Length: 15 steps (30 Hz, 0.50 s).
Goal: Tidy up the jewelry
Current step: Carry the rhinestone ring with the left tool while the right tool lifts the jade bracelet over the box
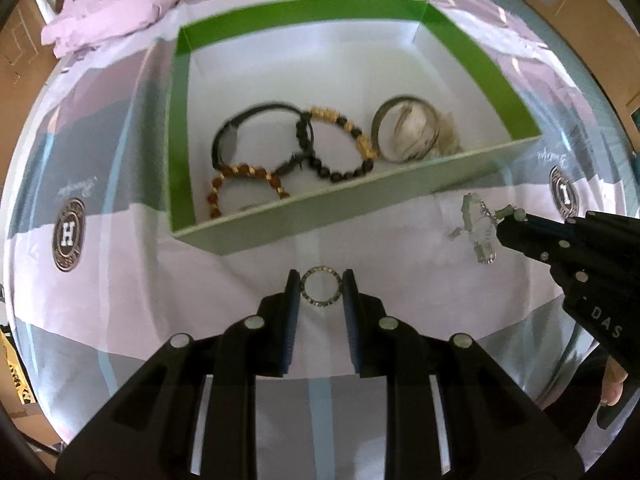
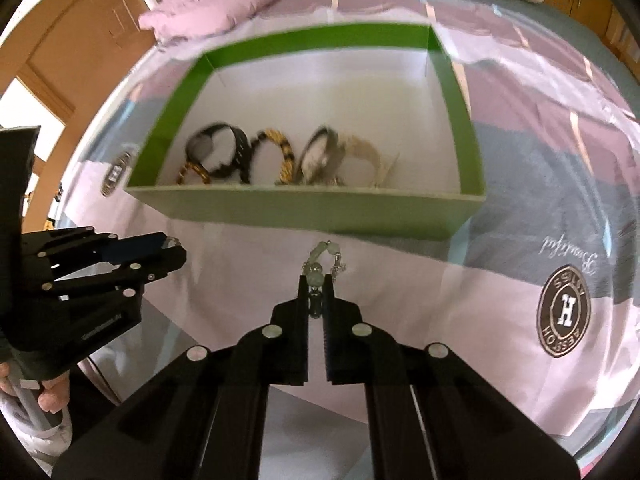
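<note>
Across a bed spread with a pink, grey and pale-blue sheet (image 1: 224, 264) printed with round "H" badges, a green-walled box (image 1: 472, 60) with a white floor sits toward the far side; a rumpled pink garment (image 1: 120, 4) lies at the bed's far left corner, and brown cabinet panels show beyond the edges. Inside the box, along its near wall, lie a black band (image 1: 240, 120), a brown-and-gold beaded bracelet (image 1: 240, 172), a black-and-gold beaded bracelet (image 1: 344, 136) and a grey bangle (image 1: 404, 128), some overlapping. Bare sheet stretches between the box's near wall and the near edge of the bed, with more to the right of the box.

On that bare strip a small metal ring (image 1: 321, 291) sits between the pads of the left gripper (image 1: 321, 292), which stand apart on either side of it; whether they touch it cannot be told. To the right, the right gripper (image 2: 316, 284) is clenched on a pale green beaded bracelet (image 2: 320, 258) with a silver chain, just short of the box's near wall.
</note>
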Motion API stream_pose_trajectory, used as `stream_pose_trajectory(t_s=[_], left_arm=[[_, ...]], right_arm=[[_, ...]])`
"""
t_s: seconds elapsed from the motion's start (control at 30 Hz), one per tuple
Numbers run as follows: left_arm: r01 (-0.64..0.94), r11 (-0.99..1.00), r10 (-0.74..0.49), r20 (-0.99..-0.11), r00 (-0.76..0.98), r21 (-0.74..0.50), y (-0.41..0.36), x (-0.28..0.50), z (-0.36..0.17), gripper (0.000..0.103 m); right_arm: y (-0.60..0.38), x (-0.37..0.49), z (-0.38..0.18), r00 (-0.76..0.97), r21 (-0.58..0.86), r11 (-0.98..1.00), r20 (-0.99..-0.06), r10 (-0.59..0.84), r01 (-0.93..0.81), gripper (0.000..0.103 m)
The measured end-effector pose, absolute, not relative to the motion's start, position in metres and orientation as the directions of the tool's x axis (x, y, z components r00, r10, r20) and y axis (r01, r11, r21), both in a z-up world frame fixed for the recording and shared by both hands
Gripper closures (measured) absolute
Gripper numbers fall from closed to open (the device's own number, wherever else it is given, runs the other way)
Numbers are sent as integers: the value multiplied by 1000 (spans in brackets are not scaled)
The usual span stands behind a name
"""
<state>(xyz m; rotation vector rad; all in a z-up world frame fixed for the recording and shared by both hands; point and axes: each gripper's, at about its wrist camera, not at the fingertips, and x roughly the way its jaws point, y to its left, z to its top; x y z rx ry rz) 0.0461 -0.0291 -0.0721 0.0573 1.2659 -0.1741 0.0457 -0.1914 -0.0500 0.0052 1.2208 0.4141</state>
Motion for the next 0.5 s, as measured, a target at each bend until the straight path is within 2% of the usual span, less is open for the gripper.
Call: stream_pose_trajectory(t_s=[0.33, 0.5], left_arm=[[144, 987, -115, -922, 370, -66, -19, 50, -30, 82], [126, 988, -129, -917, 377, -87, -15, 63, -24, 82]], right_arm=[[-191, 42, 5, 402, 267, 907, -829, 388, -324, 97], [-177, 49, 22, 455, 188, 920, -823, 339, -344, 98]])
